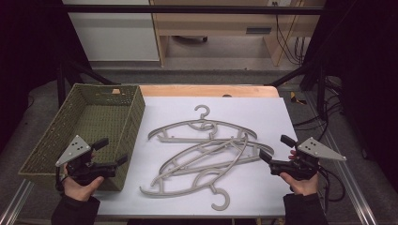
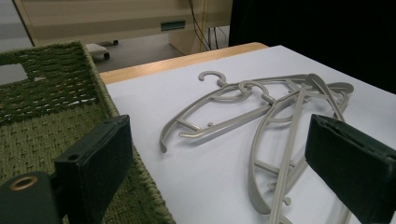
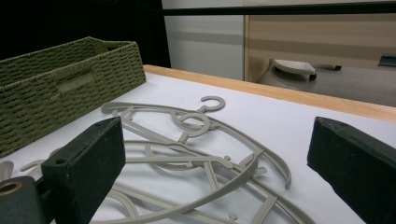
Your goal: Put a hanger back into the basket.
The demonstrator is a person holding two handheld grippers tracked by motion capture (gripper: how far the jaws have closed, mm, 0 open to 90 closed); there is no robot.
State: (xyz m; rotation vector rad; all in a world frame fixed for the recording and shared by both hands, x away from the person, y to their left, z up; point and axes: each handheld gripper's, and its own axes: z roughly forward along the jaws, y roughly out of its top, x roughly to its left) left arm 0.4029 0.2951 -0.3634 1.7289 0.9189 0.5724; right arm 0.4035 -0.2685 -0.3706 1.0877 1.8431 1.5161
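I see a white sheet (image 1: 263,187) covering most of a wooden table (image 1: 206,90), whose bare edge shows along the far side. Beyond it lie a grey floor, a pale wooden cabinet (image 1: 225,23) with cables hanging by it, and black curtains to either side. I can read no writing or label anywhere.

My left gripper (image 1: 109,151) hovers at the near right corner of a green woven basket (image 1: 133,117), jaws well apart; in the left gripper view (image 2: 219,158) the basket (image 2: 46,116) sits under its left jaw and the pile of grey hangers (image 2: 271,121) lies ahead and to the right. My right gripper (image 1: 276,150) is held just beside the right end of the hangers (image 1: 206,154), jaws also spread wide with nothing between them. In the right gripper view (image 3: 215,158) the hangers (image 3: 187,140) lie directly ahead and below, overlapping one another, and the basket (image 3: 65,84) stands farther off to the left.
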